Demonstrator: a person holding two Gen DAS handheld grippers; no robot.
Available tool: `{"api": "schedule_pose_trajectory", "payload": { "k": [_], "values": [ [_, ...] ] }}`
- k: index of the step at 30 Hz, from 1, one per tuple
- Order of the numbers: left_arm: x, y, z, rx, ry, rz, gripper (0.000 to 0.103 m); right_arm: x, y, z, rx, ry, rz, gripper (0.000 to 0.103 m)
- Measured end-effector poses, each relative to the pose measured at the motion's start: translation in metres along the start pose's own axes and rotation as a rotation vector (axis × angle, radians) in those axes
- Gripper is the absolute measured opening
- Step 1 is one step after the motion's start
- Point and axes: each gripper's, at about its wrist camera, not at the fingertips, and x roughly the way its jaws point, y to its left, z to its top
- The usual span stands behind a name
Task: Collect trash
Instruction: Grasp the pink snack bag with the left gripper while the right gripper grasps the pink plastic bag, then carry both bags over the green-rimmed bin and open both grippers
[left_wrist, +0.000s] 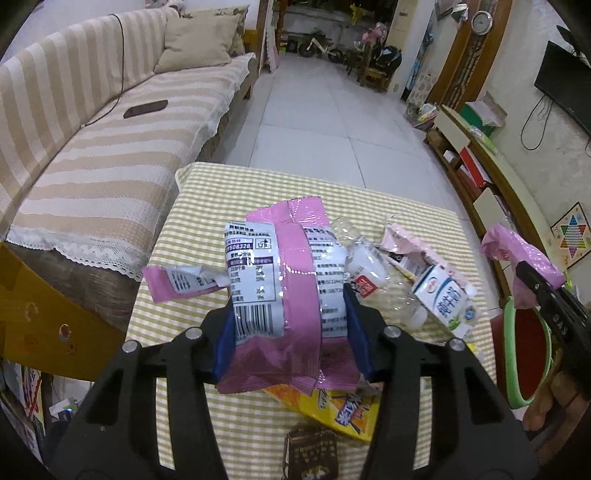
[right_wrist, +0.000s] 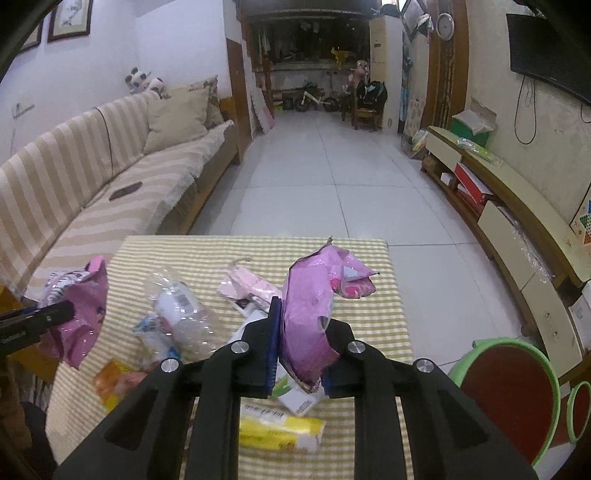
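My left gripper (left_wrist: 291, 325) is shut on a pink snack bag (left_wrist: 291, 273) with a white label, held above the checked tablecloth (left_wrist: 229, 192). In the right wrist view my right gripper (right_wrist: 301, 332) is shut on a crumpled pink wrapper (right_wrist: 317, 295), also lifted off the table. On the cloth lie a crushed clear bottle (left_wrist: 369, 266), a milk carton (left_wrist: 447, 299), a pale pink wrapper (left_wrist: 402, 243) and a yellow packet (left_wrist: 343, 410). A red bin with a green rim (right_wrist: 509, 387) stands on the floor right of the table.
A striped sofa (left_wrist: 103, 155) runs along the left of the table, with a dark phone (left_wrist: 146, 109) on it. A low TV bench (right_wrist: 517, 221) lines the right wall. White tiled floor (right_wrist: 325, 177) stretches beyond the table. A small brown box (left_wrist: 310, 450) sits at the near edge.
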Motion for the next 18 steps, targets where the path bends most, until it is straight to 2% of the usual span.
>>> {"api": "schedule_pose_trajectory", "payload": {
  "k": [8,18],
  "values": [
    [-0.038,-0.020,-0.003,0.038,-0.057,-0.066,0.049,-0.048,-0.002,-0.009,0.025,-0.036,0.011,0.017],
    [-0.056,-0.050,-0.009,0.086,-0.078,-0.124,0.049,-0.081,-0.019,-0.015,0.042,-0.064,-0.023,0.017]
  ]
}}
